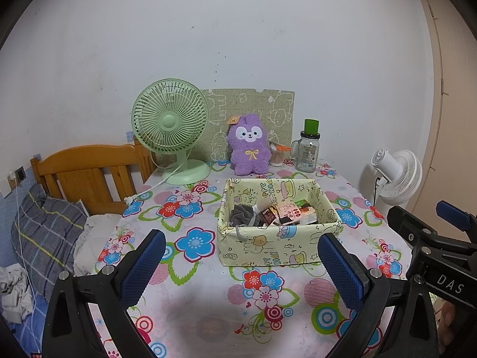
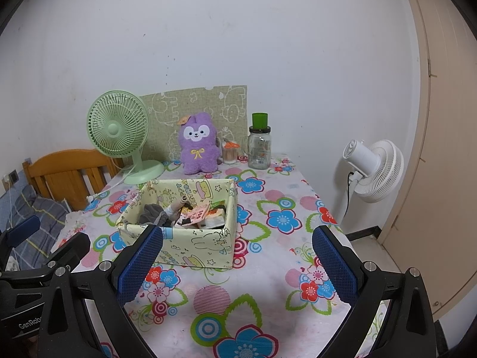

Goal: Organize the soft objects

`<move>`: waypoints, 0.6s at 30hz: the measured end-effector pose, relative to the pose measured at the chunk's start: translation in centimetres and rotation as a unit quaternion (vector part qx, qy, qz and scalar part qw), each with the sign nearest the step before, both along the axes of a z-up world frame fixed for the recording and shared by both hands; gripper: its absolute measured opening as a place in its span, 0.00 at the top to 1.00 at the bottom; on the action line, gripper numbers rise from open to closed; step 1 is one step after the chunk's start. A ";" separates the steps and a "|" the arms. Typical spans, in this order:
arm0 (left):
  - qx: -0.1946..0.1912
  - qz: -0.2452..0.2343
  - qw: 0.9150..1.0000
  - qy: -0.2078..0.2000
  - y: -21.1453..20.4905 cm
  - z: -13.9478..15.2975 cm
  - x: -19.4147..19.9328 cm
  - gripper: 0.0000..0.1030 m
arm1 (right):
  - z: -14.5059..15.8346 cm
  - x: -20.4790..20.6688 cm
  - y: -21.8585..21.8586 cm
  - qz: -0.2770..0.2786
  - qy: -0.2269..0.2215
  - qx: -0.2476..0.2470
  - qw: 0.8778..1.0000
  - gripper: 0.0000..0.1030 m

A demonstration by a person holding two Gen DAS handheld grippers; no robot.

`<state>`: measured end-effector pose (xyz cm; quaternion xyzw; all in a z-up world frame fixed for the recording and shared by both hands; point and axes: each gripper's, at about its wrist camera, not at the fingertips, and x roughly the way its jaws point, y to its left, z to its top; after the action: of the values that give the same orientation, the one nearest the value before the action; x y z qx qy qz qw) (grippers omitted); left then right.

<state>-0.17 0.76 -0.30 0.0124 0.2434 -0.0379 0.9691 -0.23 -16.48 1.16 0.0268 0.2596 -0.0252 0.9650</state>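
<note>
Here the flowered table (image 1: 208, 313) carries a yellow fabric box (image 1: 277, 247) mid-way back, and beyond it the purple plush rabbit (image 1: 249, 149) sits upright against the wall, long axis vertical, face toward the grippers. It lies straight ahead of both, well apart. The left gripper (image 1: 243, 268) and right gripper (image 2: 237, 264) gape wide, holding nothing; neither seems clearly nearer.
</note>
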 end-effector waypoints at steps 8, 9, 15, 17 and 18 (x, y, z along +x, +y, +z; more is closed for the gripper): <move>0.000 0.000 1.000 -0.002 -0.1 -0.1 0.0 0.00 | 0.0 0.0 0.0 0.000 -0.001 0.001 1.000 0.02; 0.000 0.000 1.000 -0.003 -0.1 -0.1 0.0 0.00 | 0.0 0.0 0.0 0.000 -0.001 0.001 1.000 0.02; 0.000 0.001 1.000 -0.002 -0.1 0.0 0.0 0.00 | 0.0 -0.1 0.0 0.000 -0.001 0.001 1.000 0.02; 0.000 0.000 1.000 -0.003 -0.1 0.0 0.0 0.00 | 0.0 -0.1 0.0 0.000 -0.001 0.000 1.000 0.02; 0.000 0.000 1.000 -0.003 0.0 0.0 0.0 0.00 | 0.0 -0.1 0.0 0.000 -0.001 0.001 1.000 0.02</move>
<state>-0.17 0.72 -0.29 0.0127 0.2406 -0.0373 0.9698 -0.28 -16.51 1.16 0.0275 0.2583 -0.0252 0.9654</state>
